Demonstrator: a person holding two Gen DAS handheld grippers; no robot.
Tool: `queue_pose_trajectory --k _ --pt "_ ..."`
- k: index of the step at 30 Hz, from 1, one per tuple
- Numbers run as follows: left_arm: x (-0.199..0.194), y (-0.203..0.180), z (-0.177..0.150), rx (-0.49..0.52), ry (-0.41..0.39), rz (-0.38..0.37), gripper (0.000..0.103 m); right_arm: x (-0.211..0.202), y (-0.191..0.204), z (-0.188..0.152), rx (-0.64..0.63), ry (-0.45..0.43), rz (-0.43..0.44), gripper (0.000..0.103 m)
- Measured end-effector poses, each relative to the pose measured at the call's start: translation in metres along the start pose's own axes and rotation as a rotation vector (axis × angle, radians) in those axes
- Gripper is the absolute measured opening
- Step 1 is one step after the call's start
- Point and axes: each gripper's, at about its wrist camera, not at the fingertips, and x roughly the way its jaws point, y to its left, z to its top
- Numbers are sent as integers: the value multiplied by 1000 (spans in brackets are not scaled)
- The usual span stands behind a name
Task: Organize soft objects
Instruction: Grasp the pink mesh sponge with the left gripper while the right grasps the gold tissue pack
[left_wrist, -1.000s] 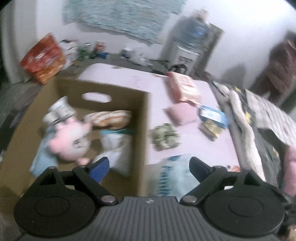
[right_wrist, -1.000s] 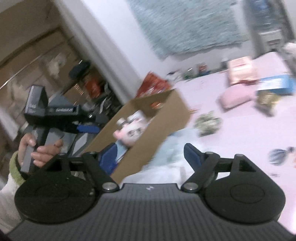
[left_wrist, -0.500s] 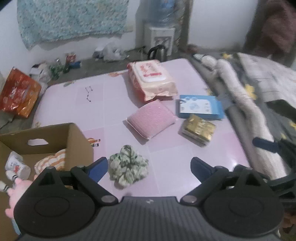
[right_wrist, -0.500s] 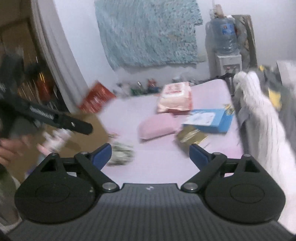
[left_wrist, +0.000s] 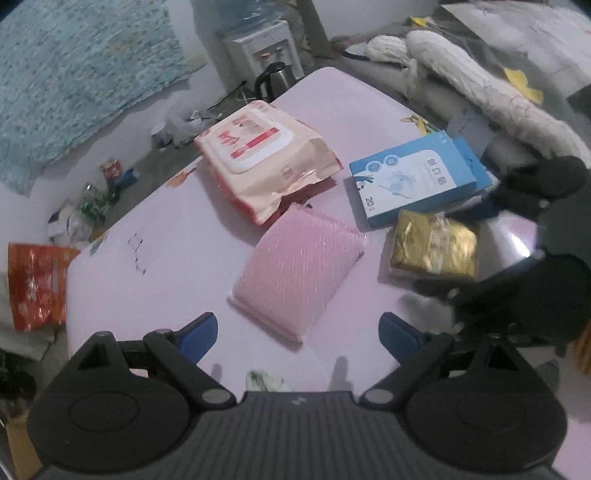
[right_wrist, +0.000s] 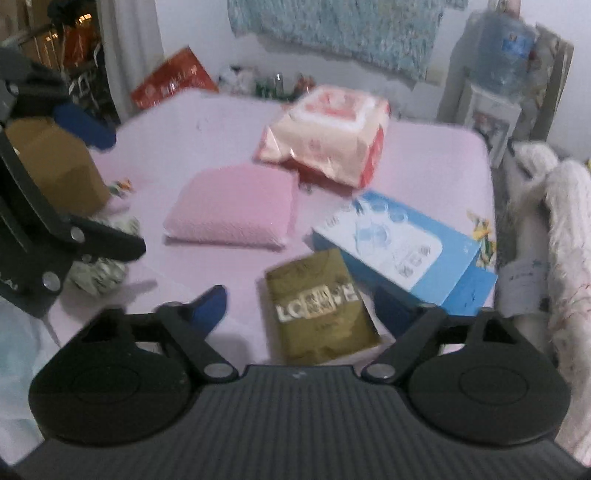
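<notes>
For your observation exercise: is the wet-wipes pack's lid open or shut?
Shut: the white flap on the wet-wipes pack lies flat against its top.

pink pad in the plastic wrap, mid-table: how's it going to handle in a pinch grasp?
The pink pad looks puffy with rounded edges, so it likely squashes under the pads and weighs little. Its clear wrap shows sheen, so it may be a bit slippery and slide on the smooth table if pushed. It lies flat, so it is unlikely to roll or tip.

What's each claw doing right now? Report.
Left claw: open, empty, above the pink pad.
Right claw: closing, holding nothing yet; gold packet between its fingers.
</notes>
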Motion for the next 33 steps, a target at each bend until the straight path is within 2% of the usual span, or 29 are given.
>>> queue_pose_trajectory --k 1,6,13,19,23,25,27,29,30,33 --pt "6 0 4 9 1 0 95 2 -4 -3 27 13 10 55" --pt "34 -4 16 72 38 -13 97 -16 -13 -23 139 16 95 55" --pt "60 1 27 108 42 -29 101 -33 -10 -51 187 -10 211 55" --pt "84 8 36 45 74 -76 101 -32 -20 -62 250 -91 303 55" --pt "90 5 39 44 70 -62 103 -34 -26 -67 277 -110 341 55" --pt "90 5 40 20 90 -77 98 -35 -28 -70 285 -114 351 55" --pt "89 5 41 -9 143 -124 95 -36 -29 -71 291 -116 360 55" --pt "86 1 38 -17 198 -172 87 -37 -30 -72 296 -116 367 55" --pt "83 -2 37 -12 209 -180 82 -37 -30 -72 300 -112 370 55" --pt "76 -14 36 10 216 -144 80 -37 -29 -73 298 -114 368 55"
